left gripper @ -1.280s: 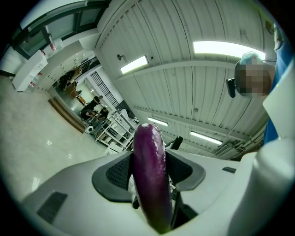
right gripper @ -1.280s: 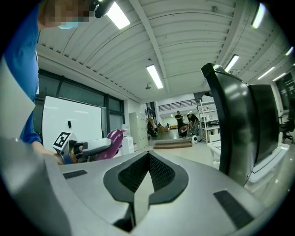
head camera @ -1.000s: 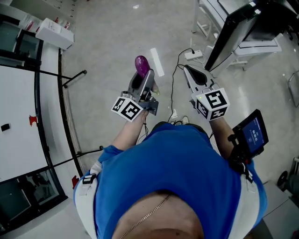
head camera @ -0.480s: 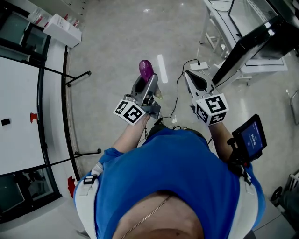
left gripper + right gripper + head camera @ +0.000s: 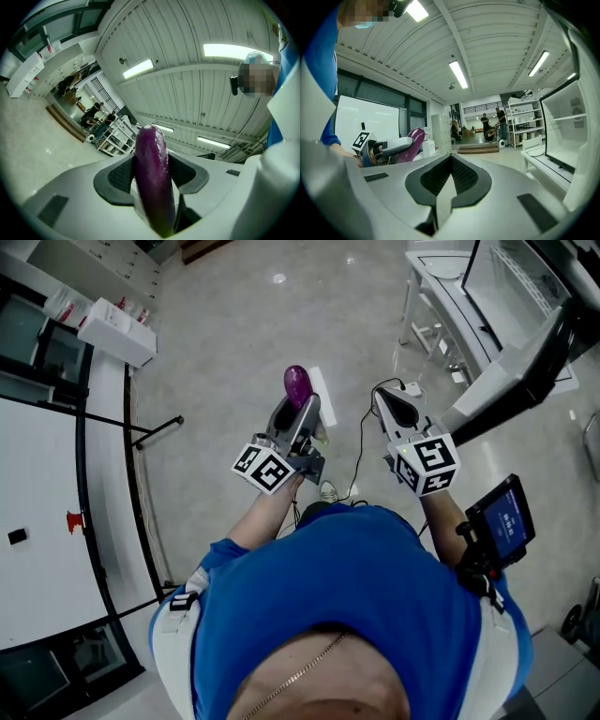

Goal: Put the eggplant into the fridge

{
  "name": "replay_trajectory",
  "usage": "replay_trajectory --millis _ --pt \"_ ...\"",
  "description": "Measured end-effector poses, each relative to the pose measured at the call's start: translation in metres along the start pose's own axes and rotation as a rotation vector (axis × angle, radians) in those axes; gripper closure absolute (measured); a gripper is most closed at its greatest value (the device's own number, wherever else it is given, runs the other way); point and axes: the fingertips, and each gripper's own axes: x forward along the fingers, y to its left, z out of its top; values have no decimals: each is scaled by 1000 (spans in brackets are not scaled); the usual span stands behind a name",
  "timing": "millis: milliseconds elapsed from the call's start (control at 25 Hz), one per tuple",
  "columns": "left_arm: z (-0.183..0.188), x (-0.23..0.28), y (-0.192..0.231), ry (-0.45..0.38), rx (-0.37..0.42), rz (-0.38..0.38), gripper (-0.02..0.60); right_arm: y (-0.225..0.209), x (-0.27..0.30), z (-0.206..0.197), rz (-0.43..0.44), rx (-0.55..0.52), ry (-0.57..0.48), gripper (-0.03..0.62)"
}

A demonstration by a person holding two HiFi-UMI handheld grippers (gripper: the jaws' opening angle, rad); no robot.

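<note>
Eggplant (image 5: 152, 178), glossy purple with a rounded tip, is clamped upright between the ribbed dark pads of the left gripper (image 5: 302, 409). Its end pokes past the jaws at the upper centre of the head view, over the floor (image 5: 234, 343). The fridge (image 5: 506, 296) stands at the upper right of that view, well apart from it. Its dark door (image 5: 525, 381) is swung open, and the right edge of the right gripper view shows a white interior with shelf ledges; what lies inside cannot be made out. The right gripper (image 5: 450, 171) is held just beside the left one, its jaws pressed together on nothing. The floor is pale, smooth and faintly speckled, with an open stretch between the grippers and the fridge. A thin black cable (image 5: 361, 442) crosses it to a white power strip (image 5: 408, 388). A white panel (image 5: 37, 474) with a black frame lines the left edge
</note>
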Motion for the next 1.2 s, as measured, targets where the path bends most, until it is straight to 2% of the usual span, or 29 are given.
replay_trajectory --millis 200,400,640,1000,1200 --pt "32 6 64 25 -19 -32 351 11 66 -1 -50 2 2 592" --pt "43 15 81 46 -32 -62 351 7 85 4 -95 3 0 592" --pt "64 16 132 64 -51 -90 351 15 135 -3 -143 8 4 592" --pt "73 15 140 70 -61 -82 351 12 147 2 -159 19 4 592" --pt "71 42 172 68 -58 -67 351 -16 185 -2 -145 22 1 592"
